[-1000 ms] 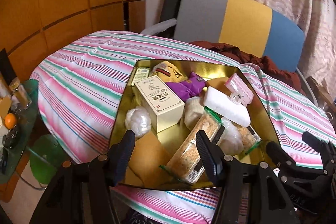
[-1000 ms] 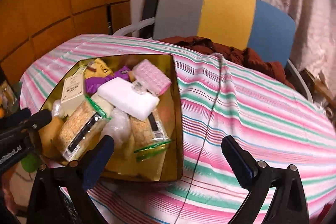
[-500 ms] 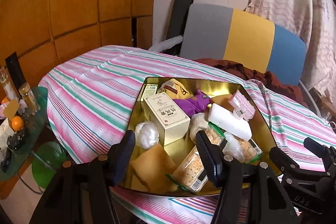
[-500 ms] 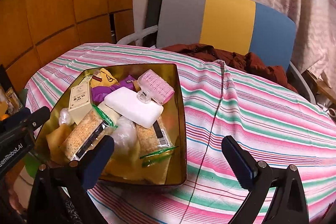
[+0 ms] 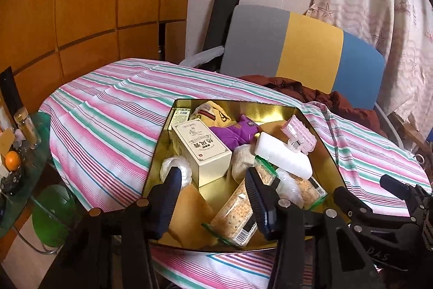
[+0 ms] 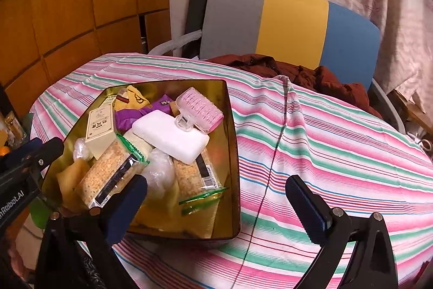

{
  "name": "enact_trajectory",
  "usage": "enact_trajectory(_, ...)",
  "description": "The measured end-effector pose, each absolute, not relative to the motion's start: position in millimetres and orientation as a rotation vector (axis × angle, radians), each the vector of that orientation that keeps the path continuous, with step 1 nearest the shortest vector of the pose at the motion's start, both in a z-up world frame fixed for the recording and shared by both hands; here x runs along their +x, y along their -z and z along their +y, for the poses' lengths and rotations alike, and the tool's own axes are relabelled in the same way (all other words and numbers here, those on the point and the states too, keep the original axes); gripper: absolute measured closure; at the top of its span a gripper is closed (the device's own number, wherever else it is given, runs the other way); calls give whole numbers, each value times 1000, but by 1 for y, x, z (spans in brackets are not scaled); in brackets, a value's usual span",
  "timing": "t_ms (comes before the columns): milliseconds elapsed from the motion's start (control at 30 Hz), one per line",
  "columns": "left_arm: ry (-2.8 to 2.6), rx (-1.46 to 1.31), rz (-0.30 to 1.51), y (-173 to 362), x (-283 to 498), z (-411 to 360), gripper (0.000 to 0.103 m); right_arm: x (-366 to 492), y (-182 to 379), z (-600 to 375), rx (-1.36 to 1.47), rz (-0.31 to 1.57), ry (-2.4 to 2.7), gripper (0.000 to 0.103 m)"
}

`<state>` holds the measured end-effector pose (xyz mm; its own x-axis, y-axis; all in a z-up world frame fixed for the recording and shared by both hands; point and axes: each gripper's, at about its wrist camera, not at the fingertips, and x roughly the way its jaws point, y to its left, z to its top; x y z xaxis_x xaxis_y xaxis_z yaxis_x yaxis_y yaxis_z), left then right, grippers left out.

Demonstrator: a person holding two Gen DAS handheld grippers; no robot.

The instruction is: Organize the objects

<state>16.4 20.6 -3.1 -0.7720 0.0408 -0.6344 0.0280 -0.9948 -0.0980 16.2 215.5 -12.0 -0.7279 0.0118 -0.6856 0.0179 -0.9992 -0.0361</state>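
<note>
A gold tin (image 5: 270,107) (image 6: 232,153) sits on the striped tablecloth, full of items: a cream box (image 5: 201,151) (image 6: 100,123), purple pouch (image 5: 232,130), white soap-like block (image 5: 282,156) (image 6: 170,137), pink clip (image 5: 301,134) (image 6: 199,109), cracker packs (image 5: 235,216) (image 6: 108,175) and plastic-wrapped balls (image 5: 176,169). My left gripper (image 5: 211,197) hovers open above the tin's near edge, holding nothing. My right gripper (image 6: 216,203) is open wide over the tin's near right corner, also holding nothing.
The round table's striped cloth (image 6: 338,142) is bare to the right of the tin. A grey, yellow and blue chair (image 5: 305,50) with a brown garment (image 6: 297,75) stands behind. A glass side table (image 5: 16,153) with jars and an orange sits at left.
Both grippers have pulled back and up from the tin, so it looks smaller and farther. Both stay open; the items in the tin have not moved.
</note>
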Motion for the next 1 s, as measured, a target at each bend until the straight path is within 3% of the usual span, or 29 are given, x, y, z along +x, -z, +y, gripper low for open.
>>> enact_trajectory(133,-2903,-1040,-203,3,17,18,55,15,15,213,1168,74,2907,0)
enact_trajectory(333,-2945,-1132,-115,11,10,19,53,14,17,212,1177,73,2903,0)
enact_trajectory(533,-2949,-1123,-147,10,11,15,34,11,20,212,1194,72,2894,0)
enact_trajectory(767,-2964,-1040,-98,8,14,16,35,9,26,212,1217,74,2882,0)
enact_trajectory(867,-2970,-1017,-90,7,14,15,45,9,27,212,1219,77,2881,0)
enact_trajectory(1000,-2959,-1040,-80,9,12,16,47,9,23,214,1202,72,2896,0)
